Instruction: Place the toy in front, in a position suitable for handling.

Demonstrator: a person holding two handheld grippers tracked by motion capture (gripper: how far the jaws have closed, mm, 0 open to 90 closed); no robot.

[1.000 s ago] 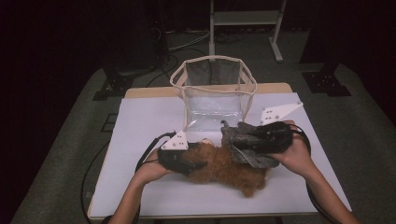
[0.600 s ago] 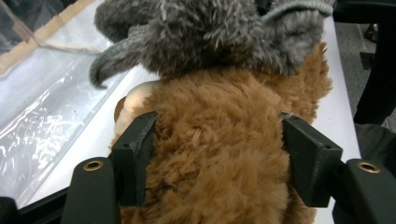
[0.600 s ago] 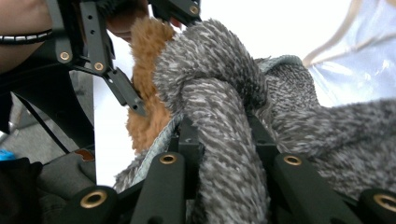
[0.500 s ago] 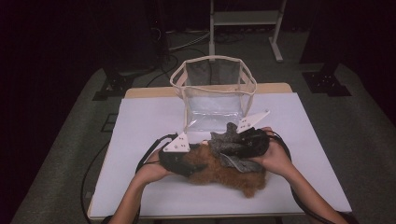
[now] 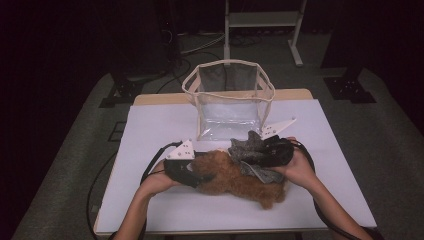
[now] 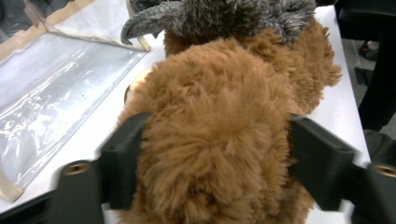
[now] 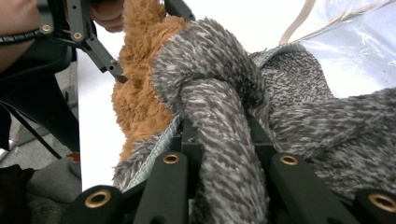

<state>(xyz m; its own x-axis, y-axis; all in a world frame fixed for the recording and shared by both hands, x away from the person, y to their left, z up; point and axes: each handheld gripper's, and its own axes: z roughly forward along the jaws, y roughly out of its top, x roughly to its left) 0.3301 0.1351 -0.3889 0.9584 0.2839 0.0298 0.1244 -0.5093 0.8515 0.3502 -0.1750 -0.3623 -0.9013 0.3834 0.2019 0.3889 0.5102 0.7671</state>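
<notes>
A brown plush toy point(image 5: 235, 176) lies on the white table point(image 5: 160, 125) in front of the person. My left gripper point(image 5: 197, 177) is shut on one end of it, and in the left gripper view the fur point(image 6: 219, 140) bulges between both black jaws. My right gripper point(image 5: 255, 156) is shut on a grey fuzzy garment point(image 5: 250, 149), which rests on top of the toy's right half. In the right gripper view a roll of that grey fabric point(image 7: 219, 93) is pinched between the jaws, with the brown toy point(image 7: 135, 93) just behind it.
A clear plastic bag point(image 5: 230, 100) with beige trim stands open behind the toy, close to the grey garment. Its side lies beside the toy point(image 6: 60, 84) in the left gripper view. Bare white table surrounds the hands, and dark floor lies beyond the edges.
My right gripper has come down and to the left with the grey garment, which now lies on the brown toy. The left gripper has stayed in place on the toy.
</notes>
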